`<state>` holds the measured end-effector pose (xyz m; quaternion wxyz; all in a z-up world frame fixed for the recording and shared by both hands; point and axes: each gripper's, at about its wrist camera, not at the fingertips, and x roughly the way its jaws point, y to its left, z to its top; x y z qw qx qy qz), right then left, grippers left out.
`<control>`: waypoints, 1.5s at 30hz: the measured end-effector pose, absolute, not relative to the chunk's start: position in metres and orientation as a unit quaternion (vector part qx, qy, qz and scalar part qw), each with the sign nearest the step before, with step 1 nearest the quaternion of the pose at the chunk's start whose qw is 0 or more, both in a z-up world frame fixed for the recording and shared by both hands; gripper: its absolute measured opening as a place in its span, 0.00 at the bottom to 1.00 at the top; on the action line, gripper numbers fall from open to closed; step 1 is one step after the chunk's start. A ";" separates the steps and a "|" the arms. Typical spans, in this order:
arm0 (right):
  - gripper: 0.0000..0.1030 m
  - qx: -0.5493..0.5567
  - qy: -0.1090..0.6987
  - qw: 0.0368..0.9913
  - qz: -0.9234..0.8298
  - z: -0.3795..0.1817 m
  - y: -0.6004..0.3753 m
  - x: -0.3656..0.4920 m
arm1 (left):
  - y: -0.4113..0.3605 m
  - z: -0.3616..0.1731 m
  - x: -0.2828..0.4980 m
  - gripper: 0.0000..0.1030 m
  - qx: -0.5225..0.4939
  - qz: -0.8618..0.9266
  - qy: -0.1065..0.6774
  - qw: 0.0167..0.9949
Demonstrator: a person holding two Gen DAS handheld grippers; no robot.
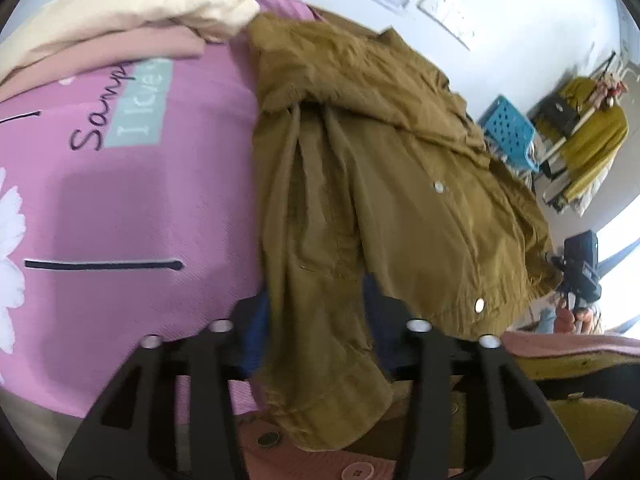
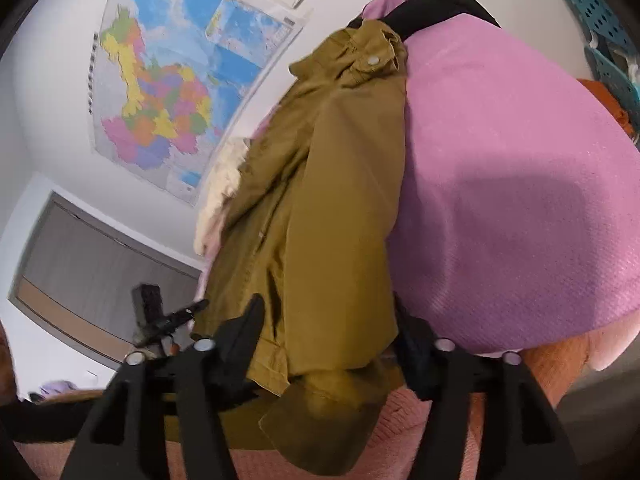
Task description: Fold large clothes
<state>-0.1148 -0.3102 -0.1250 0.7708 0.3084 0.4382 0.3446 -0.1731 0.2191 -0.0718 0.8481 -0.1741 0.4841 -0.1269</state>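
Note:
An olive-brown jacket (image 1: 400,184) with snap buttons lies crumpled on a pink printed bedsheet (image 1: 140,208). One sleeve runs down between the fingers of my left gripper (image 1: 316,312), whose jaws stand apart on either side of the cloth without pinching it. In the right wrist view the same jacket (image 2: 320,184) stretches away over the pink bedsheet (image 2: 520,160). Its near end and a cuff lie between the spread fingers of my right gripper (image 2: 328,332), which is open too. Each gripper shows small in the other's view: the right one (image 1: 580,276) and the left one (image 2: 160,316).
A cream cloth (image 1: 140,0) and a folded pink garment (image 1: 120,52) are piled at the far left. A pink knit garment with buttons (image 1: 356,468) lies under the grippers. A blue basket (image 1: 512,132), a clothes rack (image 1: 592,140) and a wall map (image 2: 168,92) stand beyond.

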 end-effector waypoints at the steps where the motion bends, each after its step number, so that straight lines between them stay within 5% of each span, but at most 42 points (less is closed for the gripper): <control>1: 0.60 0.302 0.439 0.767 0.358 -0.126 -0.305 -0.116 | 0.216 -0.074 -0.172 0.62 -0.172 -0.132 0.490 0.845; 5: 0.55 0.291 0.440 0.760 0.380 -0.126 -0.291 -0.118 | 0.202 -0.080 -0.176 0.80 -0.154 -0.152 0.494 0.842; 7: 0.28 0.290 0.440 0.760 0.381 -0.126 -0.287 -0.117 | 0.201 -0.081 -0.178 0.81 -0.161 -0.160 0.491 0.841; 8: 0.21 0.292 0.437 0.762 0.380 -0.125 -0.286 -0.116 | 0.199 -0.081 -0.178 0.76 -0.159 -0.154 0.492 0.842; 9: 0.12 0.296 0.434 0.761 0.380 -0.125 -0.289 -0.116 | 0.199 -0.080 -0.178 0.43 -0.153 -0.136 0.493 0.845; 10: 0.09 0.304 0.430 0.760 0.382 -0.124 -0.292 -0.116 | 0.198 -0.080 -0.177 0.29 -0.148 -0.124 0.498 0.846; 12: 0.06 0.318 0.411 0.761 0.388 -0.117 -0.300 -0.119 | 0.197 -0.072 -0.176 0.18 -0.144 -0.107 0.498 0.848; 24: 0.05 0.346 0.311 0.773 0.430 -0.050 -0.318 -0.095 | 0.221 -0.005 -0.176 0.15 -0.211 -0.122 0.423 0.873; 45: 0.06 0.336 0.278 0.794 0.424 0.016 -0.310 -0.008 | 0.238 0.048 -0.116 0.17 -0.211 -0.108 0.396 0.887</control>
